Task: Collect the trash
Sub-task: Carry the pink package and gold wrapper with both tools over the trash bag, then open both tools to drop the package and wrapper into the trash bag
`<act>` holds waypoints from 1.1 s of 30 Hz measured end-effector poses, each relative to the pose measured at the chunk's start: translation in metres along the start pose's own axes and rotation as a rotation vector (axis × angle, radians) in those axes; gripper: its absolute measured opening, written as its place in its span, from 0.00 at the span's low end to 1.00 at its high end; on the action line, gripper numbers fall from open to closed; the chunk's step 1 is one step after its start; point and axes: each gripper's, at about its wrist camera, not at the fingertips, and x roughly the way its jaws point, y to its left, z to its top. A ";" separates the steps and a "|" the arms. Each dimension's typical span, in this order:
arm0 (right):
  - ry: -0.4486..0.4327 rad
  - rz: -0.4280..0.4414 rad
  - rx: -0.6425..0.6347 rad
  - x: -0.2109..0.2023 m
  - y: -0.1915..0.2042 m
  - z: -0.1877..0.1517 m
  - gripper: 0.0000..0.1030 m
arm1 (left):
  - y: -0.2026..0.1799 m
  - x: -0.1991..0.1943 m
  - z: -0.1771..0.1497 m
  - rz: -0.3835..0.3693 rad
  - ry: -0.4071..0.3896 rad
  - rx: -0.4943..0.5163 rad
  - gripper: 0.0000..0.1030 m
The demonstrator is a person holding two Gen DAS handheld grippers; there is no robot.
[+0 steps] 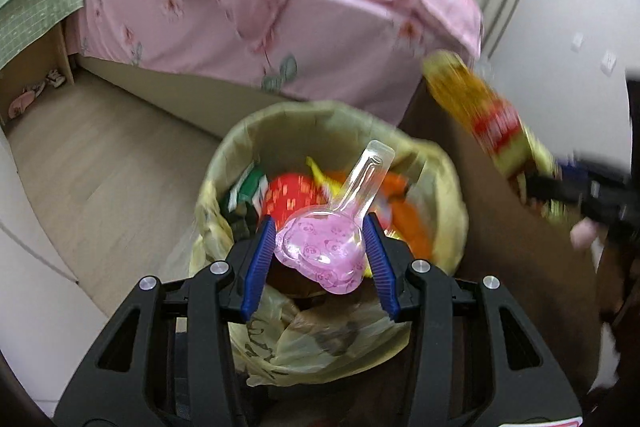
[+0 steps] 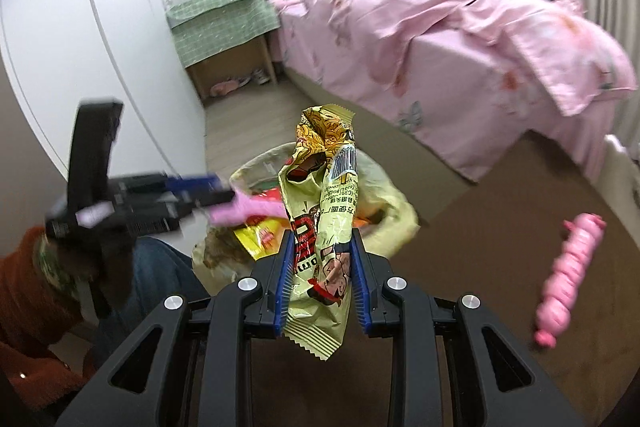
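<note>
Holding trash over the lined bin (image 1: 240, 163) at frame centre.
A pink plastic container (image 1: 320, 247) is gripped by the left tool (image 1: 320, 247); a yellow snack wrapper (image 2: 320, 247) is clamped by the right tool (image 2: 320, 281).

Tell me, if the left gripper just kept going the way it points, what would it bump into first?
Most likely the rubbish in the bin. The left gripper, holding a pink plastic scoop, points down into the bin's open mouth, with a red wrapper straight ahead. Depth is hard to judge.

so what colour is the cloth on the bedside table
Green cloth with a pale grid, clearest in the right wrist view.
</note>
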 end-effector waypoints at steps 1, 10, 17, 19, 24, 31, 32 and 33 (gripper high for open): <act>0.023 0.016 -0.003 0.012 -0.001 0.005 0.25 | -0.001 0.005 -0.002 0.004 0.015 0.009 0.42; 0.199 0.002 -0.059 0.098 -0.007 0.021 0.25 | 0.015 0.033 0.003 -0.026 0.062 0.001 0.42; 0.241 0.008 -0.072 0.117 -0.011 0.016 0.25 | 0.025 0.036 0.008 -0.052 0.056 -0.007 0.42; 0.246 0.001 -0.071 0.120 -0.014 0.015 0.25 | 0.026 0.037 0.009 -0.055 0.052 -0.011 0.42; 0.236 0.005 -0.048 0.119 -0.020 0.011 0.25 | 0.033 0.033 0.008 -0.088 0.043 -0.059 0.42; 0.206 -0.003 -0.028 0.115 -0.019 0.008 0.25 | 0.034 0.030 0.007 -0.106 0.043 -0.078 0.42; 0.203 -0.004 -0.026 0.113 -0.018 0.007 0.26 | 0.035 0.029 0.007 -0.111 0.041 -0.090 0.42; 0.195 -0.010 -0.021 0.111 -0.018 0.006 0.27 | 0.037 0.027 0.008 -0.119 0.035 -0.109 0.42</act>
